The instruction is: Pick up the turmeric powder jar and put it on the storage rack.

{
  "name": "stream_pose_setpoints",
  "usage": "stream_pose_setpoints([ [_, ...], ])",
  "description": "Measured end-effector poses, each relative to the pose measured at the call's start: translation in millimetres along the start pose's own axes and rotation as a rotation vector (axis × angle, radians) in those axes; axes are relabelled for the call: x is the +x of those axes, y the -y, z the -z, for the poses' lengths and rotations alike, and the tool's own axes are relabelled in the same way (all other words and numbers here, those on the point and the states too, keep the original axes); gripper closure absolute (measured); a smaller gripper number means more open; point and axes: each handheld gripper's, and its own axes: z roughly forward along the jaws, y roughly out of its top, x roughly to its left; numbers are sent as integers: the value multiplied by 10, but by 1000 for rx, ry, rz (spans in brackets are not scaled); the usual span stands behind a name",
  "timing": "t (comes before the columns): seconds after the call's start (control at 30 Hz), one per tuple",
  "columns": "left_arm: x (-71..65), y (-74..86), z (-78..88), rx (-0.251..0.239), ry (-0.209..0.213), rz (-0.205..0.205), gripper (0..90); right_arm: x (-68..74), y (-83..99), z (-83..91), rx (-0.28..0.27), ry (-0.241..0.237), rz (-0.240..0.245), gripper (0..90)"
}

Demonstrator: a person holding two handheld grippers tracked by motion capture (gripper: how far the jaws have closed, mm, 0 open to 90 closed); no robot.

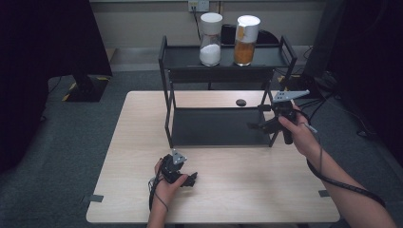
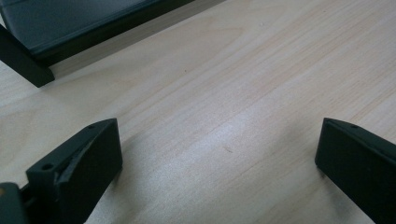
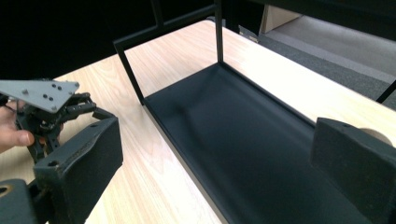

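Left claw (image 1: 190, 179): low over the bare counter (image 1: 247, 190) near its front edge, jaws spread wide, holding nothing.
Rack (image 1: 218, 126): black two-tier frame at the counter's far middle.
Jars: white-filled jar (image 1: 210, 32) and orange-filled jar (image 1: 246, 33) on the top shelf.
Right claw (image 1: 256, 125): at the rack's right end, jaws wide apart, empty, facing the lower shelf.

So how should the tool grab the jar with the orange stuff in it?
Take the orange jar around its straight round body, below the white lid, coming level from the table side. It stands upright on the rack's top shelf, and the white jar stands beside it with a gap, so the tool's open jaws can probably straddle it.
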Motion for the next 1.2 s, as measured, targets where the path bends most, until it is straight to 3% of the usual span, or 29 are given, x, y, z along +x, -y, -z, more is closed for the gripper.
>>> stream_pose_setpoints([
  [0.7, 0, 0, 0, 0, 0, 0, 0, 4, 477, -78, 40, -11, -22, 16],
  [1.2, 1, -1, 0, 0, 0, -2, 0, 4, 938, -195, 115, -24, -25, 19],
])
